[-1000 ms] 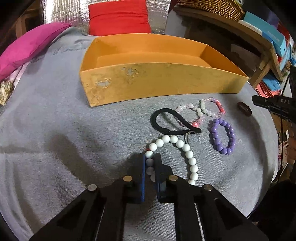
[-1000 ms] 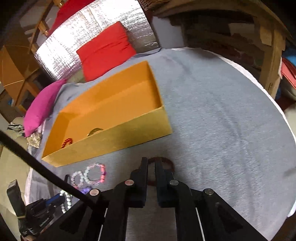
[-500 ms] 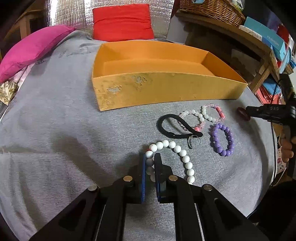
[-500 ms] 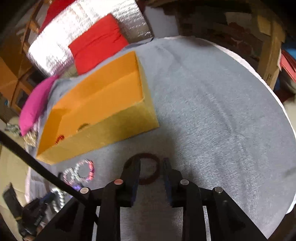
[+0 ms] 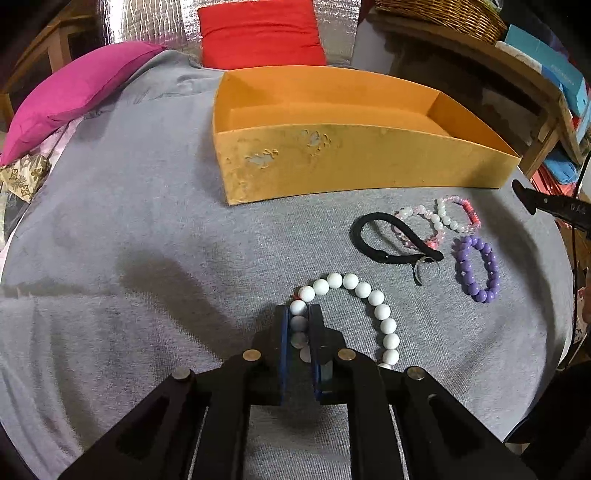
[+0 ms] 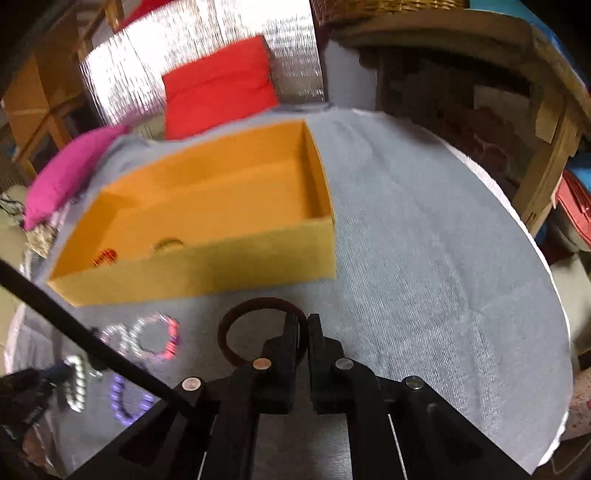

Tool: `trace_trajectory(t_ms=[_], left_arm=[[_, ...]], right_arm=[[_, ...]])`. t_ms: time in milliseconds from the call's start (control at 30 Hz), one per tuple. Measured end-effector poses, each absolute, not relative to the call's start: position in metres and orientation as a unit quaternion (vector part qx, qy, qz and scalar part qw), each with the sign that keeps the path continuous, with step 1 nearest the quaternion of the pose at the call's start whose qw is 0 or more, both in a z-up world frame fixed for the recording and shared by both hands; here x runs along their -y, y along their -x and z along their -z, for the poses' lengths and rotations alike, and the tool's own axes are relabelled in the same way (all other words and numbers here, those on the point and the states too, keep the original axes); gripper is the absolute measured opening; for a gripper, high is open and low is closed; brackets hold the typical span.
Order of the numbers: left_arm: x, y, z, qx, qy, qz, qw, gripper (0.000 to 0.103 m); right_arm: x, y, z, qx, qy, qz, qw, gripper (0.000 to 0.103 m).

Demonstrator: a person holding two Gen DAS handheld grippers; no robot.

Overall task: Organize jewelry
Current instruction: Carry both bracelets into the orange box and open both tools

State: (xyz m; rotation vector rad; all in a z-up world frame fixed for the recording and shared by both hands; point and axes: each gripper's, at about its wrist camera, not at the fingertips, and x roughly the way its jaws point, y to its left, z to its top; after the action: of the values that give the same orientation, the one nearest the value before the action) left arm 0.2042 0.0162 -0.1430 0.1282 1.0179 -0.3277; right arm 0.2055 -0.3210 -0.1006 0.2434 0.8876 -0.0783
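Observation:
My left gripper (image 5: 299,314) is shut on a white bead bracelet (image 5: 364,291) that lies on the grey cloth. To its right lie a black cord loop (image 5: 384,240), pink and white bead bracelets (image 5: 439,221), a small metal ring (image 5: 426,271) and a purple bead bracelet (image 5: 476,269). An open orange box (image 5: 351,162) stands behind them. My right gripper (image 6: 303,321) is shut on a dark red bangle (image 6: 255,308), just in front of the box (image 6: 207,269). Two small pieces (image 6: 136,251) lie inside the box.
The round table has a grey cloth (image 5: 129,240) with its edge close on the right. A magenta cushion (image 5: 70,92) and a red cushion (image 5: 258,33) lie at the back. A wooden shelf with a basket (image 5: 443,14) stands at the back right.
My right gripper opened around the dark red bangle, then closed on its rim and swung towards the box. My left gripper stays shut on the white beads and has shifted left.

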Motion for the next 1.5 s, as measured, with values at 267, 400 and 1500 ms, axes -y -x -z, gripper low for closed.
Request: trace_trajectory(t_ms=[267, 400, 1500], left_arm=[[-0.018, -0.201, 0.139, -0.469, -0.058, 0.161, 0.866, 0.009], [-0.019, -0.194, 0.120, -0.440, -0.049, 0.166, 0.881, 0.009], [0.037, -0.236, -0.026, -0.258, -0.011, 0.203, 0.944, 0.009]], right_arm=[[0.303, -0.206, 0.099, -0.425, -0.139, 0.010, 0.894, 0.006], [0.308, -0.198, 0.094, -0.413, -0.146, -0.002, 0.899, 0.006], [0.286, -0.239, 0.040, -0.275, -0.171, -0.028, 0.946, 0.006]])
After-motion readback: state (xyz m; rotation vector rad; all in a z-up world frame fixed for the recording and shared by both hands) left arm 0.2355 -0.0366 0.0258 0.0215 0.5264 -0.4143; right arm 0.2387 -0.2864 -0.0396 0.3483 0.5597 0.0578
